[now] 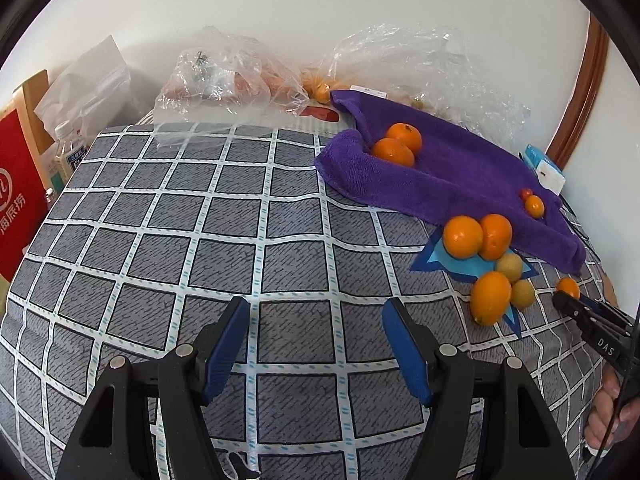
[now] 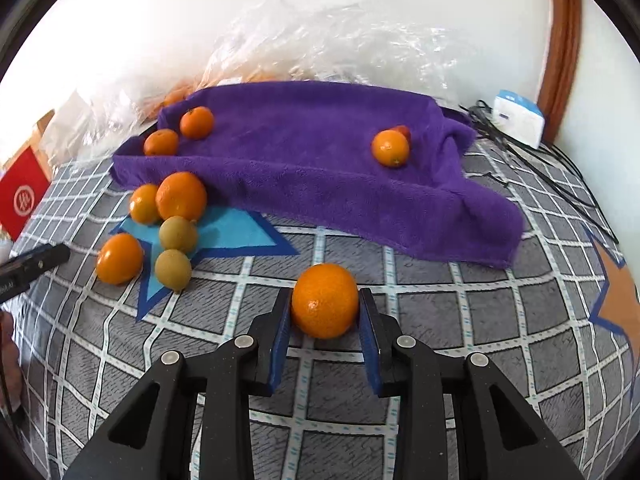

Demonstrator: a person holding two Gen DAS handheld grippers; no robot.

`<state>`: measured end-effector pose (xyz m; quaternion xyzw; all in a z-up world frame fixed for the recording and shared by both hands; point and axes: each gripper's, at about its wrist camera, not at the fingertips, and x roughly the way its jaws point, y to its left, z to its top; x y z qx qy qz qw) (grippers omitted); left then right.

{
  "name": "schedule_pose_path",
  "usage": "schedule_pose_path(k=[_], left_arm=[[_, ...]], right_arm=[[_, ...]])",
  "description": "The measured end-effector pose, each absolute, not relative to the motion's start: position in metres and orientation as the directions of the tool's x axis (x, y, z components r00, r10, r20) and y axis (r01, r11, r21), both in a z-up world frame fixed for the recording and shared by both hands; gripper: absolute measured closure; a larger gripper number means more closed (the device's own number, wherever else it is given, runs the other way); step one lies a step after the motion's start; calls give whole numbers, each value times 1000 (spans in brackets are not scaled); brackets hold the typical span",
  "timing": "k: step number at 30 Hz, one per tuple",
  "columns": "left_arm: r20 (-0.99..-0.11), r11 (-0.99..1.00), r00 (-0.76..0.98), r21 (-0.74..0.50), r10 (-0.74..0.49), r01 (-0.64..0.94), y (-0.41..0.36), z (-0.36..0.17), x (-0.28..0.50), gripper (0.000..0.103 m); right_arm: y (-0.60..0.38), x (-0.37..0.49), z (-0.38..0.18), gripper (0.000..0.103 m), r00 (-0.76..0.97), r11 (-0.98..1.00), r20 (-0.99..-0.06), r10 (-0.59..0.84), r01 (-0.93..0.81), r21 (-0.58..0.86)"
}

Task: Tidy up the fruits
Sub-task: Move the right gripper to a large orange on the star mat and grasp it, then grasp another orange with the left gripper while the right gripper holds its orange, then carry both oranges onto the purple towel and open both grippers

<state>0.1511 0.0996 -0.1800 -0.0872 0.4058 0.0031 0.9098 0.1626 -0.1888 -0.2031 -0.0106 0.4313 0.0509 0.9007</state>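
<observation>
Spread over the checked cloth (image 2: 320, 364), a soft purple towel (image 2: 320, 168) with small oranges resting in its folds. Nearer, a mixed cluster of fruit on a blue star patch (image 2: 236, 232). Smallest in focus: one orange (image 2: 325, 300), pinched across its widest part by the right gripper (image 2: 325, 312), low over the cloth. Probably light, firm yet yielding, skin slightly slick; best held at the equator, gently, to avoid bruising. Left gripper (image 1: 316, 336) spread, holding nothing. Underside of the orange hidden; contents of the crumpled plastic bags (image 1: 228, 76) hard to make out.
</observation>
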Motion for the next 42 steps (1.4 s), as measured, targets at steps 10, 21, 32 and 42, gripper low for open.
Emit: schedule_pose_path(k=[10, 21, 32, 42], left_arm=[[-769, 995, 640, -68, -4, -76, 86, -184, 153, 21], [-745, 996, 661, -89, -89, 34, 53, -163, 142, 20], [-764, 981, 622, -81, -175, 177, -5, -164, 170, 44], [-745, 965, 622, -118, -241, 233, -17, -173, 171, 71]], right_arm=[[-195, 162, -203, 71, 623, 996, -778, 85, -82, 43], [-217, 161, -198, 71, 629, 1000, -777, 21, -18, 13], [-233, 167, -199, 71, 643, 1000, -766, 26, -6, 29], [-239, 170, -203, 71, 626, 997, -778, 55, 1, 72]])
